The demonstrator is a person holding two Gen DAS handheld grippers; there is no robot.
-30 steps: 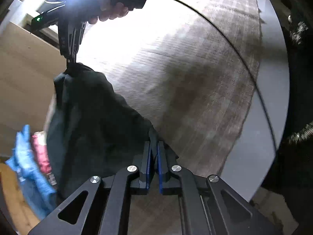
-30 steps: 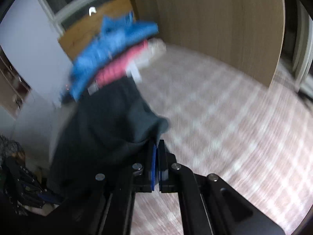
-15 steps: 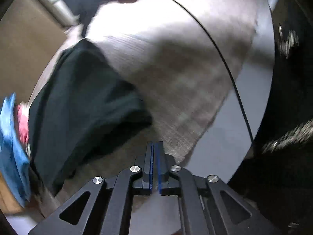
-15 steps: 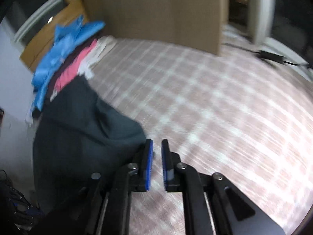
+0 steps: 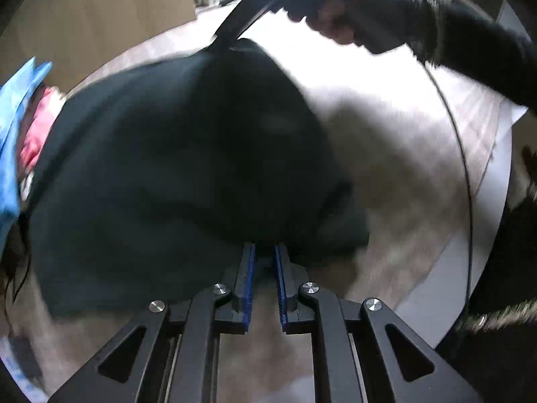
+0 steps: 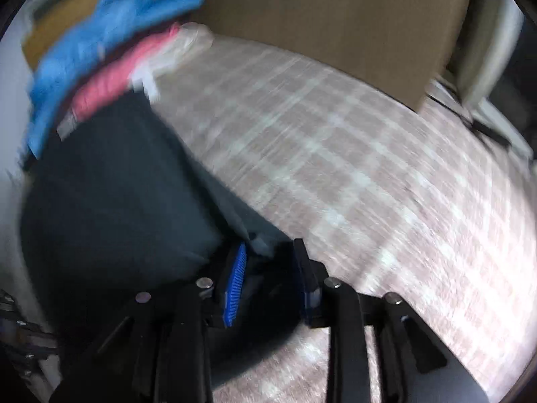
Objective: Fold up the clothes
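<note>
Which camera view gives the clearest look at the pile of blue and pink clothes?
The right wrist view: the pile of blue and pink clothes lies in the open at upper left, beyond the dark garment. The left wrist view shows only a blurred sliver of it at the left edge.

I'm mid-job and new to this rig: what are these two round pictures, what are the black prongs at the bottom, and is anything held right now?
There is no robot arm. A person holds a two-finger gripper in each hand, and each round picture comes from a fisheye camera on one gripper, looking along its fingers. In the left wrist view, the left gripper is open at the edge of the dark garment; the person's other hand holding its gripper shows at the top. In the right wrist view, the right gripper is open too, with the garment's edge between its fingers. Neither grips anything. The garment lies on a checked cloth, beside a pile of blue and pink clothes.
</note>
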